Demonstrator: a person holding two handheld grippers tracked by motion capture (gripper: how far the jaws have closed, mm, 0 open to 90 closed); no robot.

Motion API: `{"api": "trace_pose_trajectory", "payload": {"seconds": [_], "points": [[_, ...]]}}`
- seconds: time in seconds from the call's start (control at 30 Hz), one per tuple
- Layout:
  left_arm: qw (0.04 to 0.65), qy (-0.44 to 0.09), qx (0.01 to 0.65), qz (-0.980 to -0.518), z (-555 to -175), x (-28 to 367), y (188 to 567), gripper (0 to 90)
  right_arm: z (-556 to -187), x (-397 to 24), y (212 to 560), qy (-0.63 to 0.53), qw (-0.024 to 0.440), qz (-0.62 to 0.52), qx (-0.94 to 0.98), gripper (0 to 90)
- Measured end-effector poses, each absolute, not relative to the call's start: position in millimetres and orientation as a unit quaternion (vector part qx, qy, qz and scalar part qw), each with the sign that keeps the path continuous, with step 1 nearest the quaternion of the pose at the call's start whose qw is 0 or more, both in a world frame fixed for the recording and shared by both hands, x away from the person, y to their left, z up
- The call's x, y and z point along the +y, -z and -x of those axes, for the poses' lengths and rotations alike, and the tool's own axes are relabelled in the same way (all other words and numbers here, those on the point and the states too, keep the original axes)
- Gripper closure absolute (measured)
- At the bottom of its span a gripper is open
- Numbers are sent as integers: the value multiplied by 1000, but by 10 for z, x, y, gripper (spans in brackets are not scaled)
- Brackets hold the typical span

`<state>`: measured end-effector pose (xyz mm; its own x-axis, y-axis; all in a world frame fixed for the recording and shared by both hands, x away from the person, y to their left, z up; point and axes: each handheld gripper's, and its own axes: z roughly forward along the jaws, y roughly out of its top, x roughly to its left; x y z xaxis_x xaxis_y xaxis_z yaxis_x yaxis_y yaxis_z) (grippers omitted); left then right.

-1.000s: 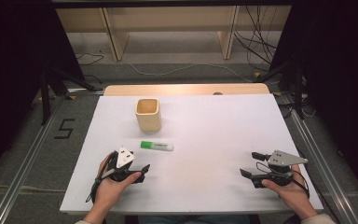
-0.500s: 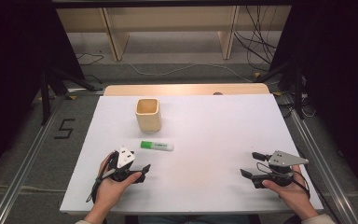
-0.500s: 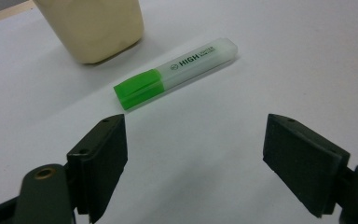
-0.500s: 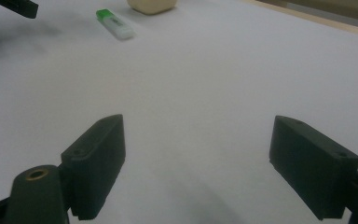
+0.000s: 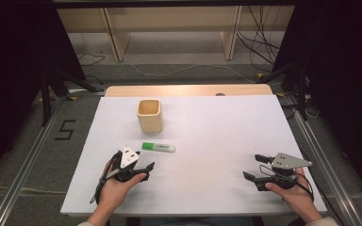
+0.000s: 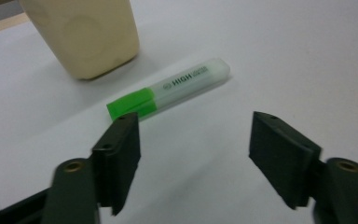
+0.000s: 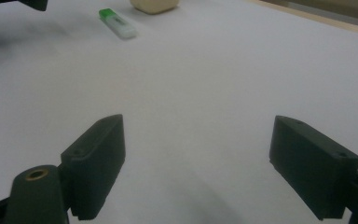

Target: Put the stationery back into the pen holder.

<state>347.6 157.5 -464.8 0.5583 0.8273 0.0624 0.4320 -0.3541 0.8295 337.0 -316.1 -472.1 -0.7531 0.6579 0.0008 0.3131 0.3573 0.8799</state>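
Observation:
A green-capped highlighter (image 5: 159, 147) lies flat on the white table (image 5: 217, 136), just in front of a cream square cup (image 5: 150, 115). My left gripper (image 5: 143, 160) rests near the table's front left, a short way below the highlighter and pointing toward it. In the left gripper view the highlighter (image 6: 168, 91) and cup (image 6: 84, 32) lie beyond the jaws of the left gripper (image 6: 193, 158). Those jaws have just been closing, stand apart, and have nothing between them. My right gripper (image 5: 251, 165) sits at the front right, open over bare table (image 7: 198, 163).
A wooden strip (image 5: 188, 90) runs along the table's far edge. Metal rails (image 5: 28, 155) flank both sides, and shelving legs and cables sit on the floor behind. Seen from the right gripper view, the highlighter (image 7: 117, 22) is far off at the upper left.
The left gripper's jaws look slightly narrower than before. Both hands and the highlighter stay about where they were.

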Motion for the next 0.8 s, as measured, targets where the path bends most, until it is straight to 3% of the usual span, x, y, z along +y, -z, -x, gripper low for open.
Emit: {"api": "trace_pose_trajectory", "payload": {"seconds": [0.07, 0.2, 0.33, 0.8], "points": [[397, -249, 391, -792, -3530, 1472, 4585, 475, -3358, -3163, 4721, -478, 178, -303, 805, 189], [381, -233, 396, -802, -3657, 1295, 4540, 736, -3363, -3162, 4721, -479, 178, -300, 805, 188], [369, -218, 401, -810, -3786, 1156, 4526, 895, -3362, -3150, 4717, -476, 178, -301, 807, 188], [312, -190, 457, -811, -4507, 731, 4617, 899, -3364, -3157, 4726, -477, 176, -301, 807, 188]]}}
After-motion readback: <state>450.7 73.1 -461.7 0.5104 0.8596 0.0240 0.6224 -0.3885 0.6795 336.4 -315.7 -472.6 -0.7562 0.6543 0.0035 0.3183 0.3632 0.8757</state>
